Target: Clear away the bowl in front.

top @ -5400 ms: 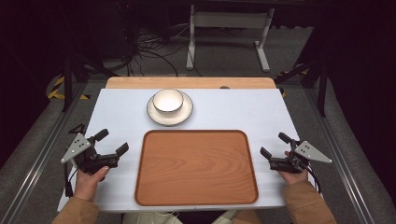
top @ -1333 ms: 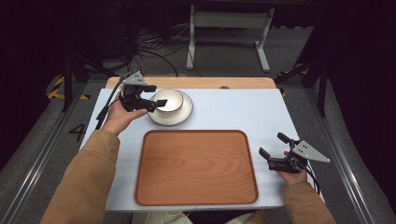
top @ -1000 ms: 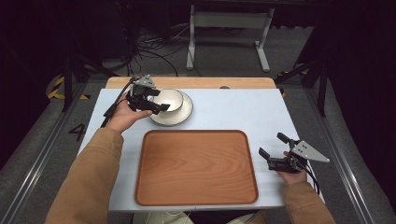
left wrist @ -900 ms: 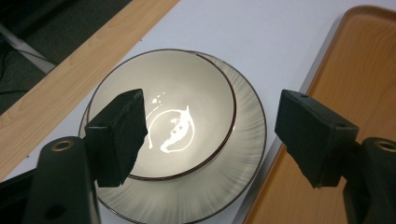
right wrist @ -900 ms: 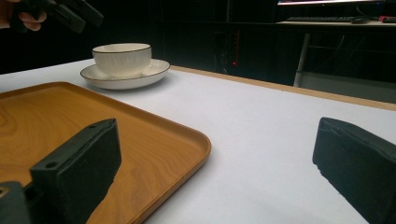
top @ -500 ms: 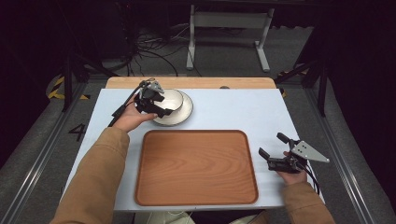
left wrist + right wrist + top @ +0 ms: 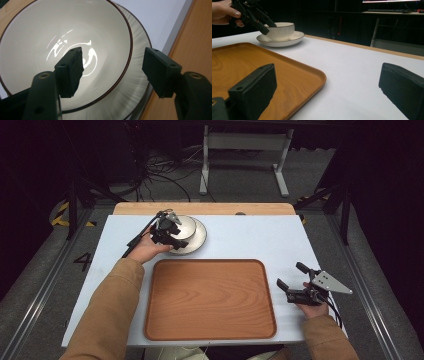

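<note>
My left hand-held gripper (image 7: 113, 72) has dropped over the bowl (image 7: 50, 37) rim, jaws narrowing astride it, not yet pinching; grasp is next.

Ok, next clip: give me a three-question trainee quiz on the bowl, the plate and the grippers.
1. What does the bowl stand on?
2. True or false: the left gripper has one jaw inside the bowl and one outside its rim.
3. Where is the right gripper? A) above the bowl B) inside the tray C) on the table, right of the tray

Key: 1. the plate; 2. true; 3. C
</note>
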`<action>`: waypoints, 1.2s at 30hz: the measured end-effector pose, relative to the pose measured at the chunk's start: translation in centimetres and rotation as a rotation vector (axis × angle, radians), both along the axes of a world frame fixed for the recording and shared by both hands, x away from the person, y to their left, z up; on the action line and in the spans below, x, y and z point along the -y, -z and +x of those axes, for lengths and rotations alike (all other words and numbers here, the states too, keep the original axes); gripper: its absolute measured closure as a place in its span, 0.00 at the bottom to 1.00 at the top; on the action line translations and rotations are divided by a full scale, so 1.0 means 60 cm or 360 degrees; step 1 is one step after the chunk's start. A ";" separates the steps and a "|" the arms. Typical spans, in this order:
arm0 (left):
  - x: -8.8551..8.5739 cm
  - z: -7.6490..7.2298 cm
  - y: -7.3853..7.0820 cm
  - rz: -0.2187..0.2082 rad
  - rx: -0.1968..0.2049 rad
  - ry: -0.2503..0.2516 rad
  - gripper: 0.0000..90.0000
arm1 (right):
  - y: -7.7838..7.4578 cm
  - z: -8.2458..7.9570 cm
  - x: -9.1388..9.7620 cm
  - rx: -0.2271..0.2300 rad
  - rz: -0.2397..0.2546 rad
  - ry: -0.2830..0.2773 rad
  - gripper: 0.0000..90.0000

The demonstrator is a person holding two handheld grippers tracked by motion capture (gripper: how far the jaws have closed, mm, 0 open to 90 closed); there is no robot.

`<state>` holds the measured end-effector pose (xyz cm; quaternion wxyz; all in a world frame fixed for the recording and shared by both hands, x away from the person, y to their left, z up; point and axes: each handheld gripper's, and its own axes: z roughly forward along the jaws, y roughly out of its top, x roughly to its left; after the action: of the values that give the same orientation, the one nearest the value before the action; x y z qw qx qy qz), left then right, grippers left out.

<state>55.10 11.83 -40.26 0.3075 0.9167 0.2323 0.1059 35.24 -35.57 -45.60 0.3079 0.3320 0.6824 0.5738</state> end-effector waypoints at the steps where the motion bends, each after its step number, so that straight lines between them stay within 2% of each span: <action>1: 0.001 0.000 0.001 0.0001 -0.0005 -0.0008 0.42 | 0.000 0.000 0.000 0.0000 0.0001 0.0001 0.02; 3: 0.004 0.001 0.004 0.0011 0.0000 -0.0009 0.43 | 0.000 0.000 0.000 0.0000 0.0000 -0.0002 0.02; 12: 0.008 0.005 0.016 0.0083 -0.0052 -0.0001 0.53 | 0.000 0.000 0.000 -0.0001 0.0003 -0.0002 0.02; 23: 0.018 0.001 0.017 0.0140 -0.0001 0.0036 0.74 | 0.000 0.000 0.000 -0.0001 0.0002 -0.0005 0.02; 32: 0.028 -0.006 0.016 0.0179 0.0021 0.0086 0.87 | 0.000 0.000 0.000 -0.0002 0.0005 -0.0005 0.03; 36: 0.031 -0.007 0.016 0.0195 0.0042 0.0100 0.89 | 0.000 0.000 0.001 -0.0003 0.0005 -0.0005 0.03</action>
<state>54.66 9.99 -41.21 0.2570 0.9392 0.1924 0.1222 35.27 -35.61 -45.59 0.3058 0.3320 0.6822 0.5751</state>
